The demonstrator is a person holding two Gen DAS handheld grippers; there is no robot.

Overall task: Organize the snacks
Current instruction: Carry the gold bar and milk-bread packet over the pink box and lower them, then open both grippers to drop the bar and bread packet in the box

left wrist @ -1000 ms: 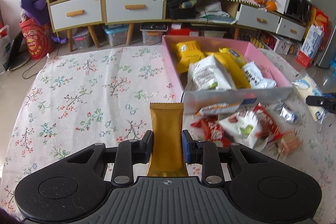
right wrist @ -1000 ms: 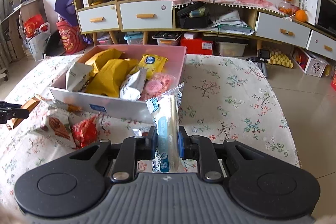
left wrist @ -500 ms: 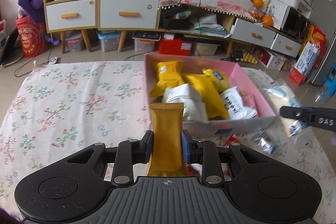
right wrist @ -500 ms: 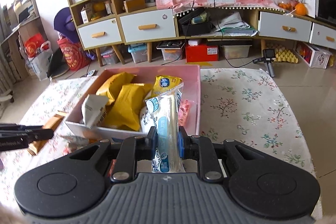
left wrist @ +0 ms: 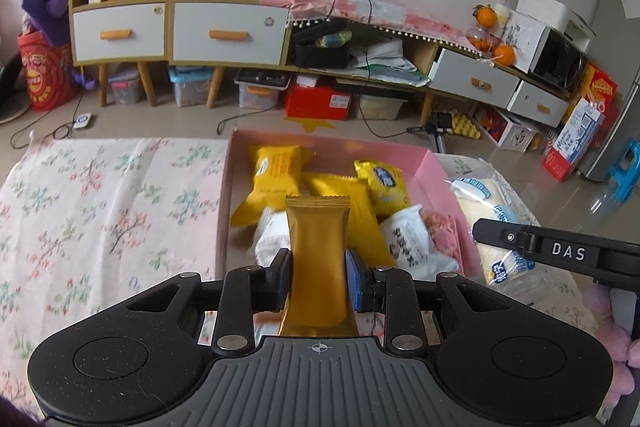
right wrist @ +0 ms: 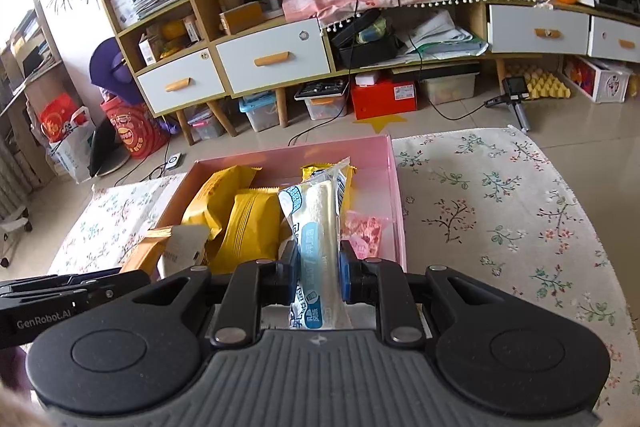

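My left gripper (left wrist: 318, 277) is shut on a gold snack bar (left wrist: 318, 251), held upright above the near edge of the pink box (left wrist: 434, 167). The box holds yellow packs (left wrist: 274, 175), a white pack (left wrist: 406, 239) and a pink pack (left wrist: 442, 233). My right gripper (right wrist: 319, 273) is shut on a clear blue-and-white bread packet (right wrist: 318, 227), over the same pink box (right wrist: 394, 187). In the left wrist view that packet (left wrist: 480, 199) and the right gripper's finger (left wrist: 552, 249) show at the box's right side. The left gripper's fingers (right wrist: 72, 287) and gold bar (right wrist: 144, 251) show at left in the right wrist view.
The box sits on a floral tablecloth (left wrist: 100, 211), which extends to the right of the box too (right wrist: 500, 203). Beyond the table are drawer cabinets (left wrist: 228, 33), storage bins on the floor (left wrist: 186, 93) and a low shelf with a microwave (left wrist: 560, 55).
Both grippers have risen and moved in over the pink box with their snacks still held. The loose snacks in front of the box have dropped out of view.
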